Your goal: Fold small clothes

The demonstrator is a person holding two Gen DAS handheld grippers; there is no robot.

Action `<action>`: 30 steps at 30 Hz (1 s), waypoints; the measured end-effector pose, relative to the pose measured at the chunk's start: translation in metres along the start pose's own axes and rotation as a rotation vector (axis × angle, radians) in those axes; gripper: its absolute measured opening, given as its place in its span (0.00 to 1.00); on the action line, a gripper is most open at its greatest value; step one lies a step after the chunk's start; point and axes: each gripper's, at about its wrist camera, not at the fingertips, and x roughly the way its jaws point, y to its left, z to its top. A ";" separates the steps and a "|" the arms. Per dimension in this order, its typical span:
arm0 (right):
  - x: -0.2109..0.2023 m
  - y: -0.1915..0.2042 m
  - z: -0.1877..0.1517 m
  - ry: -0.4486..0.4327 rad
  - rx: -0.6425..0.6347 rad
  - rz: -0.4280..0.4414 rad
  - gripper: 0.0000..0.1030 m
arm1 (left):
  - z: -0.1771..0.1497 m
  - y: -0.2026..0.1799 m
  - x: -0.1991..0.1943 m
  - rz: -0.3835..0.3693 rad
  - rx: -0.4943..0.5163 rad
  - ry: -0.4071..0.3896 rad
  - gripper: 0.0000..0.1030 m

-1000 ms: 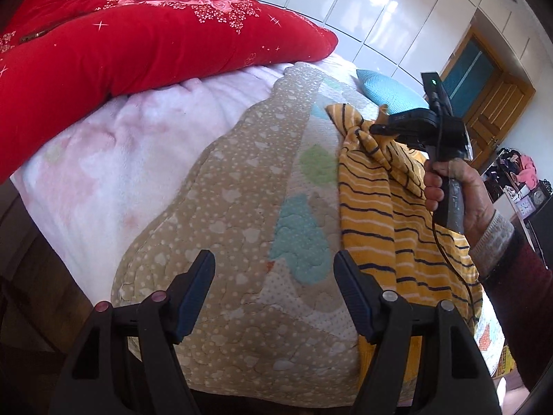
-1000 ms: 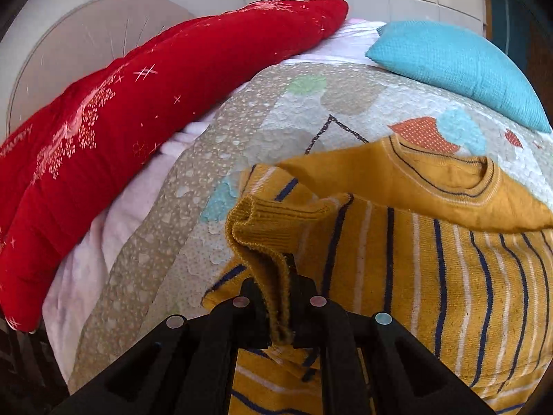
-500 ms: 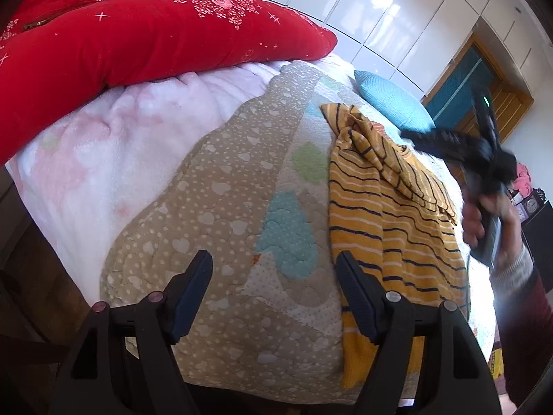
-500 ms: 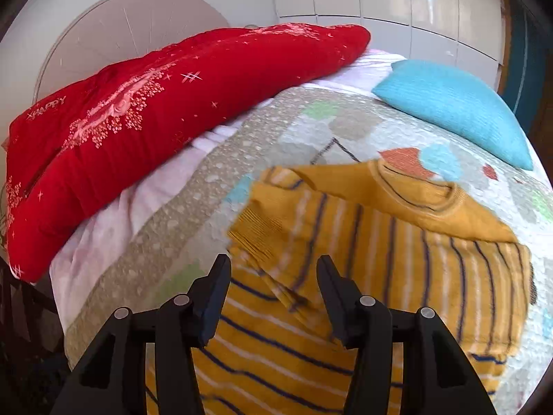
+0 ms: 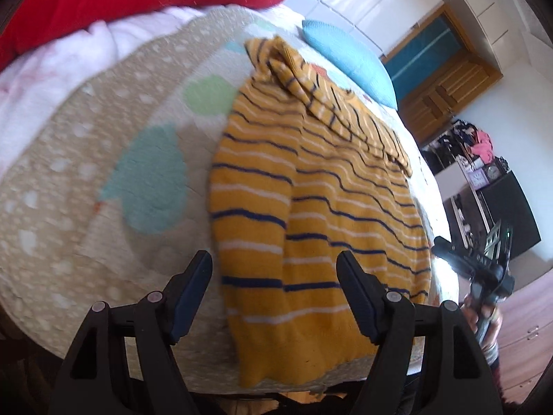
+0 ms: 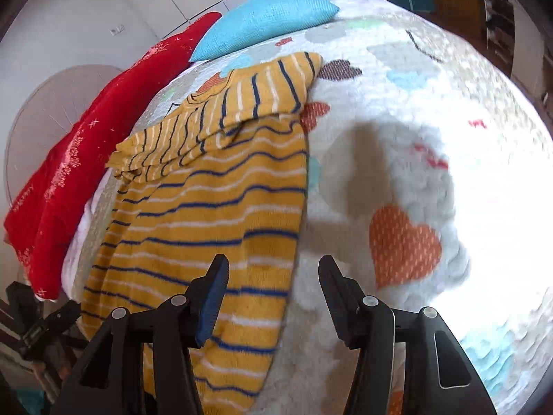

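a mustard-yellow knitted sweater with navy and white stripes [image 5: 311,214] lies flat on a quilted bedspread patterned with hearts and dots [image 5: 103,186], its hem at the near edge of the bed and its collar towards the far end. one sleeve is folded across the chest. the left gripper [image 5: 274,294] hovers over the near hem with its jaws wide and nothing between the pads. the right gripper [image 6: 273,297] hangs over the sweater's right edge; its jaws have just been opening, stand wide and hold nothing, the left pad above the knit and the right above bare quilt. a turquoise pillow [image 6: 266,20] and a red embroidered duvet [image 6: 69,159] lie at the far side.
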 end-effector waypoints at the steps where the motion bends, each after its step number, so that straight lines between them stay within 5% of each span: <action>1: 0.000 -0.006 -0.011 0.010 0.021 0.046 0.57 | -0.002 -0.002 0.005 -0.005 -0.002 0.010 0.72; 11: 0.014 0.009 -0.084 0.000 0.103 0.335 0.59 | -0.017 -0.018 0.016 -0.033 0.040 0.006 0.81; 15: 0.019 0.017 -0.093 -0.043 0.118 0.322 0.54 | -0.026 -0.030 0.021 -0.009 0.076 0.003 0.82; 17: 0.021 0.018 -0.091 -0.039 0.135 0.296 0.20 | -0.028 -0.038 0.023 0.038 0.110 0.006 0.65; 18: 0.024 0.018 -0.089 -0.023 0.141 0.280 0.15 | -0.025 -0.041 0.025 0.070 0.126 0.021 0.26; 19: 0.025 0.015 -0.086 -0.015 0.151 0.275 0.12 | -0.021 -0.041 0.028 0.075 0.127 0.047 0.11; 22: 0.023 0.008 -0.085 -0.014 0.187 0.302 0.11 | -0.010 -0.034 0.024 0.038 0.057 0.060 0.10; 30: -0.034 0.005 -0.121 -0.026 0.122 0.330 0.09 | -0.042 -0.040 -0.025 0.041 0.097 0.024 0.09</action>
